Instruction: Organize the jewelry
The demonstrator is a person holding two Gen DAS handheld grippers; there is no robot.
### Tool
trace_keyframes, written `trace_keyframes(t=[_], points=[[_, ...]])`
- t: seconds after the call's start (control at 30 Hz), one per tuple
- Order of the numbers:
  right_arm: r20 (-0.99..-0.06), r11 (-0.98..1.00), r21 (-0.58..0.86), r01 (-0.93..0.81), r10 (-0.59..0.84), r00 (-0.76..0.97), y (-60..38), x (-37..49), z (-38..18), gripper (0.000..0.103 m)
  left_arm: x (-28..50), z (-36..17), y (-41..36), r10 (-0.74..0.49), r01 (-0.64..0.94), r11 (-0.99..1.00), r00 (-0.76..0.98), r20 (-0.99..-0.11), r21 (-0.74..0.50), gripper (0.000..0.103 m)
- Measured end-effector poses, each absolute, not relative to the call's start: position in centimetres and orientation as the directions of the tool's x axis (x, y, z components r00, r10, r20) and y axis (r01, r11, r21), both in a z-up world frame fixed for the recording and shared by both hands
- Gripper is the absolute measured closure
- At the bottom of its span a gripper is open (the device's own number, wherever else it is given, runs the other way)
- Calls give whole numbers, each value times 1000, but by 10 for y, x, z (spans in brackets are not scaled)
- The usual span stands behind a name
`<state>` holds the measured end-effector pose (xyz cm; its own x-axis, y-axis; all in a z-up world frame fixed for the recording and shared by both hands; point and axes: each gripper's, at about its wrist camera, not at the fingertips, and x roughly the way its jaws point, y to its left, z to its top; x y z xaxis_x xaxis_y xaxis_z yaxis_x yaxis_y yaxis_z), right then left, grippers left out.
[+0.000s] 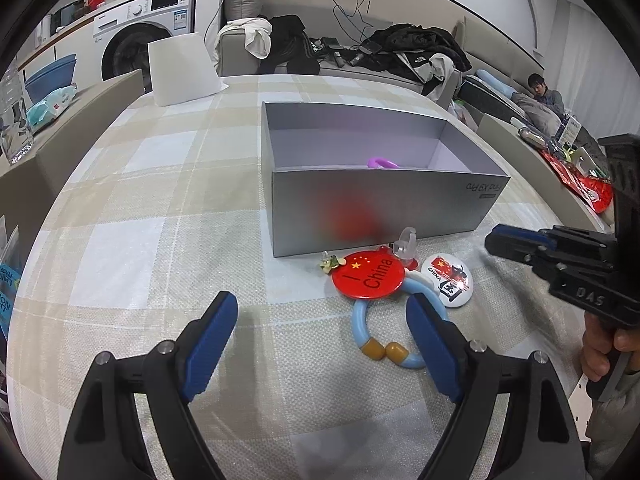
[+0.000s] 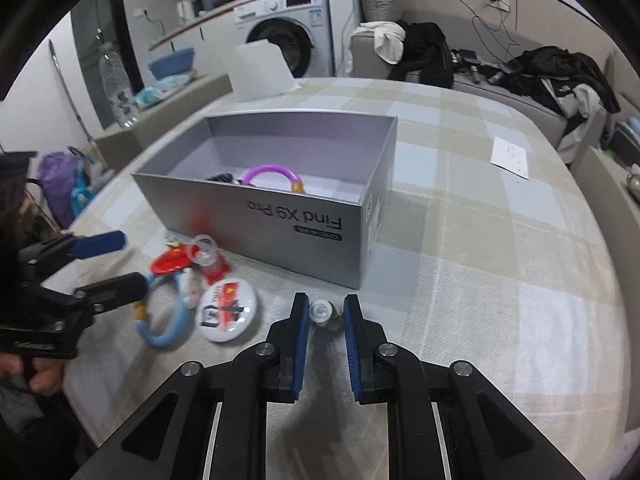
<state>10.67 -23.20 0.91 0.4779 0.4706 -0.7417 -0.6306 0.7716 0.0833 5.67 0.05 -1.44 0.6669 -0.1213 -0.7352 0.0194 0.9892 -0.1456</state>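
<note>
From the left wrist we look low across the checked tablecloth (image 1: 132, 216) toward the long printed side of the grey box (image 1: 380, 216), sitting near its front. From the right wrist we face the same box (image 2: 304, 236) from nearer its corner, slightly higher. Both views share the box, the badges before it, and the washing machine (image 1: 136, 36) behind it.

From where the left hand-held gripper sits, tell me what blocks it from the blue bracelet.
Nothing visible does. The left hand-held gripper is open, and the blue bracelet lies on the tablecloth just ahead, partly behind its right finger. The red China badge overlaps the bracelet's far side only.
</note>
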Motion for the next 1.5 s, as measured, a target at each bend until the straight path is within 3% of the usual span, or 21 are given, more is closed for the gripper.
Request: trace_keyframes(t=[0.27, 0.5, 0.8, 0.9, 1.5], points=[[-698, 737, 98, -669, 530, 482, -224, 95, 19, 87, 61, -12, -3, -138, 44, 988, 671, -728, -146, 20], [-701, 724, 95, -683, 536, 470, -222, 92, 18, 87, 68, -13, -10, -201, 104, 979, 648, -735, -176, 51], [-694, 720, 100, -687, 545, 470, -225, 91, 21, 87, 79, -14, -14, -254, 122, 966, 613, -748, -227, 56], [-693, 718, 100, -689, 547, 470, -225, 91, 21, 87, 80, -14, -12, -266, 113, 962, 610, -746, -250, 68], [-688, 722, 96, -686, 546, 479, -228, 88, 22, 87, 49, -4, -10, -233, 121, 971, 676, -700, -206, 68]])
